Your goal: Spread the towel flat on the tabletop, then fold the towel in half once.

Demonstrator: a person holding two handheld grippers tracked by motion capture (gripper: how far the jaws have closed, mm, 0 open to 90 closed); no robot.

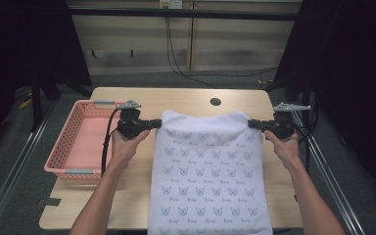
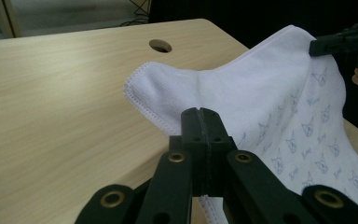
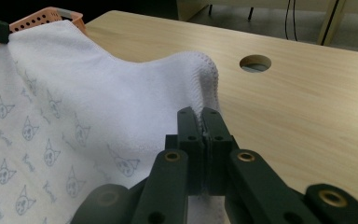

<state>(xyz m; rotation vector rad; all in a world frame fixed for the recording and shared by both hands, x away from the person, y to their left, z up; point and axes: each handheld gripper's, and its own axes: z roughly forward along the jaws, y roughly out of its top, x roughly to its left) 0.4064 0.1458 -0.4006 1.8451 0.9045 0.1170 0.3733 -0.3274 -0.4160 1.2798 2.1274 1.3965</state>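
Observation:
A white towel (image 1: 208, 171) printed with small blue cat faces hangs stretched between both grippers and drapes toward the table's near edge. My left gripper (image 1: 159, 122) is shut on the towel's far left corner, held in a person's hand. In the left gripper view the black jaws (image 2: 200, 114) pinch the towel's hem (image 2: 149, 112), lifted off the wooden table (image 2: 51, 102). My right gripper (image 1: 251, 124) is shut on the far right corner. In the right gripper view its jaws (image 3: 199, 114) clamp the stitched edge of the towel (image 3: 98, 93).
A pink plastic basket (image 1: 78, 142) sits at the table's left side, beside the left hand. A round cable hole (image 1: 215, 102) lies in the tabletop (image 1: 186, 98) behind the towel. Black curtains and metal rails flank the table; cables trail on the floor behind.

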